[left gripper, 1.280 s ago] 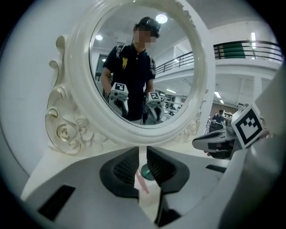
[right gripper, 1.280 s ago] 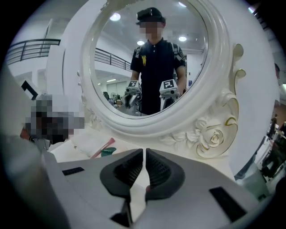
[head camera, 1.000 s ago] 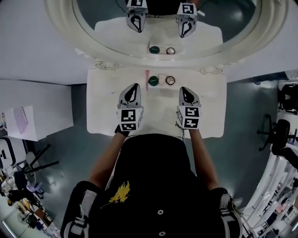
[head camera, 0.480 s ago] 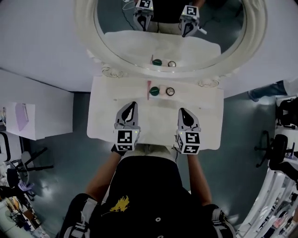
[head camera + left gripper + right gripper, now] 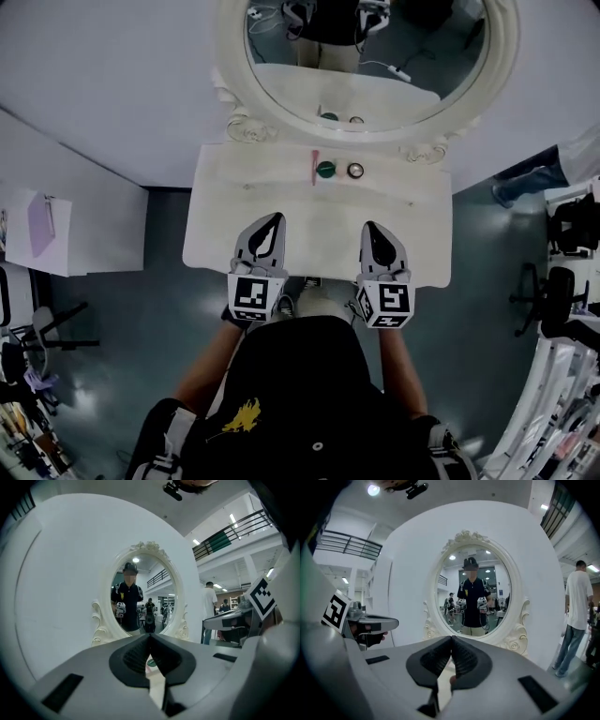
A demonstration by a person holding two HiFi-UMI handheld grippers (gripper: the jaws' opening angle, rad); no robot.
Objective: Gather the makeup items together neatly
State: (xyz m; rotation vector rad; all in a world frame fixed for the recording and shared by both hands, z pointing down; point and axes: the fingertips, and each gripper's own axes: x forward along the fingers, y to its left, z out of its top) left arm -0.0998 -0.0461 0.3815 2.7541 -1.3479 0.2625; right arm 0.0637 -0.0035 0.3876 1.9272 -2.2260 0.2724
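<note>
Vanity table top [image 5: 225, 220]: cream-white, plain.
Mirror frame [image 5: 228, 52]: cream-white, carved scroll pattern.
Wall [image 5: 112, 75]: plain white.
Floor [image 5: 122, 309]: dark grey-blue, glossy with pale glints.
Slim stick [image 5: 315, 167]: pink.
Round jar [image 5: 325, 170]: dark green lid.
Small round pot [image 5: 355, 171]: dark centre, pale ring.
Left gripper [image 5: 274, 218]: light grey shell, black ribbed jaw pads; cube with black-and-white square markers.
Right gripper [image 5: 369, 227]: same light grey and black; cube with black-and-white square markers.
Shirt [image 5: 300, 394]: black, yellow emblem [image 5: 242, 389] on the chest.
Side cabinet [image 5: 94, 225]: white.
Sheet on cabinet [image 5: 42, 223]: pale lilac.
</note>
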